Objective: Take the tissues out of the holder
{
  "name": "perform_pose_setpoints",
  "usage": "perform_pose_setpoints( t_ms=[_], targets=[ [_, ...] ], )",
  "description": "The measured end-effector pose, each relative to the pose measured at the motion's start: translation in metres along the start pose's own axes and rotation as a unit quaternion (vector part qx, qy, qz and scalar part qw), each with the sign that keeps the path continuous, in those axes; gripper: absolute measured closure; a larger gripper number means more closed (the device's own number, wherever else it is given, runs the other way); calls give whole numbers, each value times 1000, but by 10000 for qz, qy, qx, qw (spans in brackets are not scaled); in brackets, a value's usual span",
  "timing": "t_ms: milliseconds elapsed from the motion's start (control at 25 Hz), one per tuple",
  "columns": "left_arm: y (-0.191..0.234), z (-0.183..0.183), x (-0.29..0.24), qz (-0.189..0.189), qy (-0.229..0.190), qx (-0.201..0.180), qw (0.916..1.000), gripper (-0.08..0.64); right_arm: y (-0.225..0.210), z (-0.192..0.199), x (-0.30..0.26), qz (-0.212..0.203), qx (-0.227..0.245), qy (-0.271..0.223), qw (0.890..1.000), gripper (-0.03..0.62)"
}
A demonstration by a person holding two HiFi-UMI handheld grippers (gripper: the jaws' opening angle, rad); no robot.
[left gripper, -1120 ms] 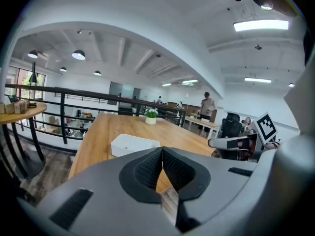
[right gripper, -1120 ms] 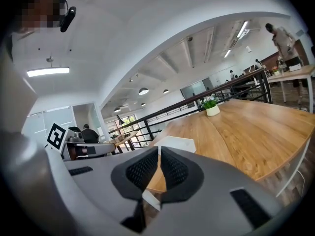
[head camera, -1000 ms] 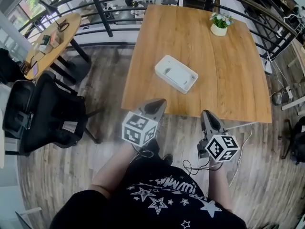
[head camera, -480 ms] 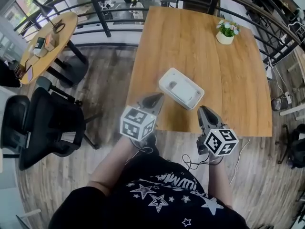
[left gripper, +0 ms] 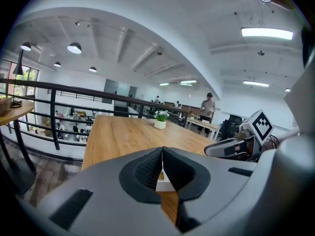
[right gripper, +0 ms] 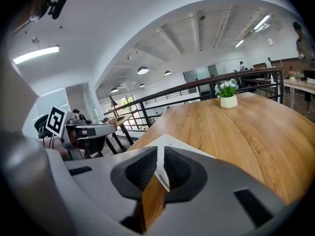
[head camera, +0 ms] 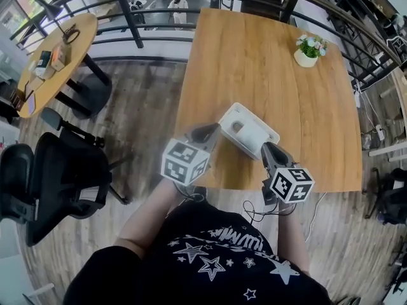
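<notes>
The white tissue holder [head camera: 249, 131] lies on the wooden table [head camera: 267, 56] near its front edge, with an oval opening on top. My left gripper [head camera: 213, 129] is just left of the holder, jaws shut and empty. My right gripper [head camera: 268, 149] is at the holder's near right corner, also shut with nothing in it. In the left gripper view the left gripper [left gripper: 162, 151] has its tips together, and a piece of the holder [left gripper: 163, 183] shows below them. In the right gripper view the holder [right gripper: 170, 140] lies just beyond the closed right gripper [right gripper: 157, 149].
A small potted plant [head camera: 308, 49] stands at the table's far right. A black railing [head camera: 127, 5] runs behind the table. To the left are a round table [head camera: 54, 53] with small items and a black office chair [head camera: 57, 176]. Cables lie on the floor.
Both grippers have moved forward from over the floor to the table's front edge. The holder now sits between their tips. Both stayed shut.
</notes>
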State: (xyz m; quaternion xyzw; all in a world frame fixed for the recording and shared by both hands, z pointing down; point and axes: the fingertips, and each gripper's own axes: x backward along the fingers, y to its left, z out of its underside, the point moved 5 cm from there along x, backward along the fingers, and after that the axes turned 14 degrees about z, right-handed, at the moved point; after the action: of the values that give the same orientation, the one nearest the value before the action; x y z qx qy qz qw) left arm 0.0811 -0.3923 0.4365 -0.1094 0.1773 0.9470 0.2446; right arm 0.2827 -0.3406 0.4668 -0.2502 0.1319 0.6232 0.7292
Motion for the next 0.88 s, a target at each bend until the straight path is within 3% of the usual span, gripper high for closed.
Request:
perform_pose_setpoints(
  t_ms=[240, 320, 520, 720, 880],
  targets=[
    [32, 4, -11, 282, 112, 75, 9995, 546, 3, 2, -30, 227, 132, 272, 9993, 551],
    [41, 6, -13, 365, 150, 92, 9992, 546, 6, 4, -40, 238, 173, 420, 9987, 448],
    [58, 11, -18, 462, 256, 151, 9985, 546, 6, 8, -60, 372, 528, 694, 9955, 347],
    [66, 14, -27, 404, 337, 260, 9983, 546, 1, 7, -76, 365, 1229, 967, 9870, 284],
    [70, 12, -33, 306, 372, 247, 9985, 546, 0, 14, -92, 120, 1964, 1374, 9708, 256]
  ],
)
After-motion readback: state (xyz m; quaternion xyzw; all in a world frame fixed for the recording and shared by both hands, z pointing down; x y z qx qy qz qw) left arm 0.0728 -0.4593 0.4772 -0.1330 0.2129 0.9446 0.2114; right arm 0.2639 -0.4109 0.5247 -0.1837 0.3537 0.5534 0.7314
